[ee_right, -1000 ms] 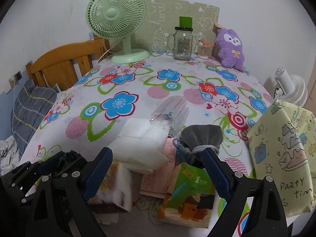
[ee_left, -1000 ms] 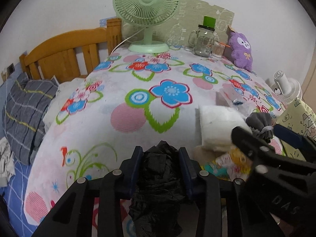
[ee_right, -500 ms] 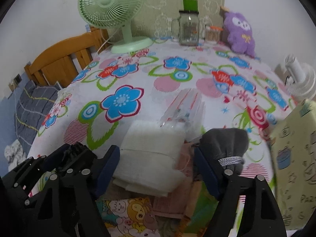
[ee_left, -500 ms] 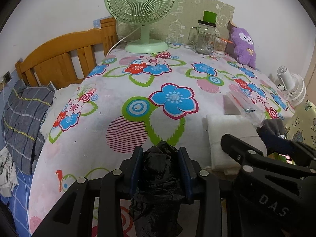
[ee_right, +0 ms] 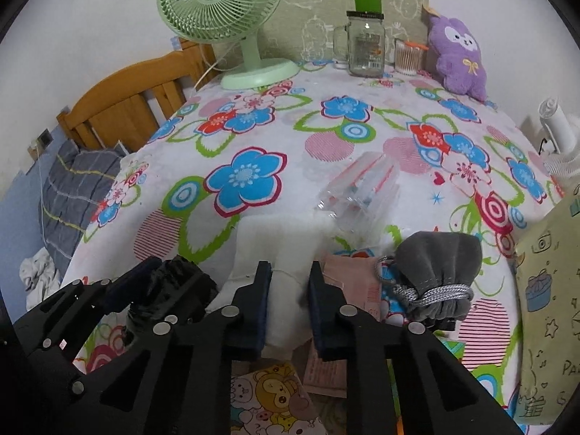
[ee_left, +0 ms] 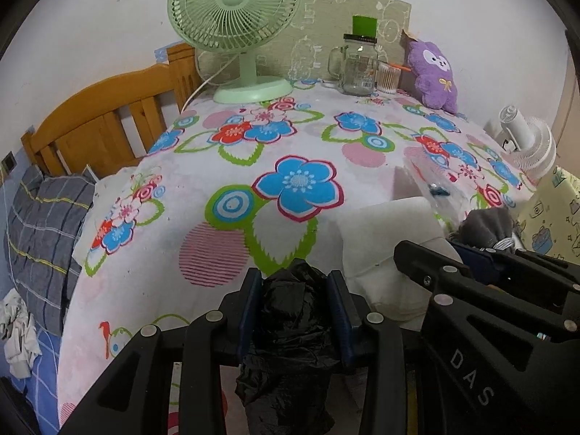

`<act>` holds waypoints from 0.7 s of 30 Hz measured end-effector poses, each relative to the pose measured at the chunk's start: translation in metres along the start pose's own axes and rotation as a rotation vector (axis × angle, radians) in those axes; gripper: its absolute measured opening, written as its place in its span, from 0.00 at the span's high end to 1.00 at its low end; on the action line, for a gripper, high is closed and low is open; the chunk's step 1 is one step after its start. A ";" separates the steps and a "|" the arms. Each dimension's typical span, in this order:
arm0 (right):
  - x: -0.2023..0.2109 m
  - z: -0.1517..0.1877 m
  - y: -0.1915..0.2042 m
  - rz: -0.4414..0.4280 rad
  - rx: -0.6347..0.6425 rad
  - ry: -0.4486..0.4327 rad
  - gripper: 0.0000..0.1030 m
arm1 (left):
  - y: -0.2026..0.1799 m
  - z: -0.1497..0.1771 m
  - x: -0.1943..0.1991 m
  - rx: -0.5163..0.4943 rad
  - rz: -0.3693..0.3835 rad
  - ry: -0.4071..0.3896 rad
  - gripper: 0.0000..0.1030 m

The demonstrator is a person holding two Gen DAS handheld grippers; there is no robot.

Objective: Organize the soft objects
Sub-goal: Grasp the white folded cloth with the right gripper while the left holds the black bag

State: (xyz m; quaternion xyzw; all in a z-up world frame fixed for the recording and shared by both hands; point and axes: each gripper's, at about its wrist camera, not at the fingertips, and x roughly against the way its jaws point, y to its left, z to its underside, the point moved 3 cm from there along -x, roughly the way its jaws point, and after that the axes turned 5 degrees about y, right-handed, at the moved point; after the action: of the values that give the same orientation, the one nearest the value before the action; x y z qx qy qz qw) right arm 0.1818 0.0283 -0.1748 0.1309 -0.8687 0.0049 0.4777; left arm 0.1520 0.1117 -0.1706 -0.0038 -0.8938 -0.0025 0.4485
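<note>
Looking over the table (ee_right: pixel 253 134) with its flowered cloth, we see a green fan (ee_right: pixel 221 3) at the far edge, a glass mug (ee_right: pixel 364 49) beside it and a purple plush toy (ee_right: pixel 458 58) toward the far right corner. Near the front edge lies a white folded cloth (ee_right: pixel 279 243), with a clear plastic packet (ee_right: pixel 362 192) just behind it and a grey drawstring pouch (ee_right: pixel 438 272) to its right, resting on paper packets. A patterned gift bag (ee_right: pixel 547 290) stands at the right edge.

Our right gripper (ee_right: pixel 288 282) has just been closing, and its blue pads now pinch the near edge of the white folded cloth. Our left gripper (ee_left: pixel 293 290), at the front left, clamps a crumpled black plastic bag (ee_left: pixel 290 326) that hangs below its pads.
</note>
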 end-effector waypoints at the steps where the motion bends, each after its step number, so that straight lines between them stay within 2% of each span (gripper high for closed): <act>1: 0.004 -0.001 -0.001 0.001 -0.001 -0.009 0.80 | -0.001 -0.002 0.003 -0.004 -0.003 -0.006 0.64; 21: 0.074 -0.009 -0.015 0.015 0.008 -0.146 0.80 | -0.027 -0.019 0.058 0.018 0.002 -0.123 0.64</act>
State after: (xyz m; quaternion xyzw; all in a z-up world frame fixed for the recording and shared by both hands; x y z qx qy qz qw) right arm 0.1548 -0.0011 -0.1100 0.1265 -0.9022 0.0024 0.4123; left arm 0.1319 0.0844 -0.1127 -0.0008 -0.9196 0.0062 0.3927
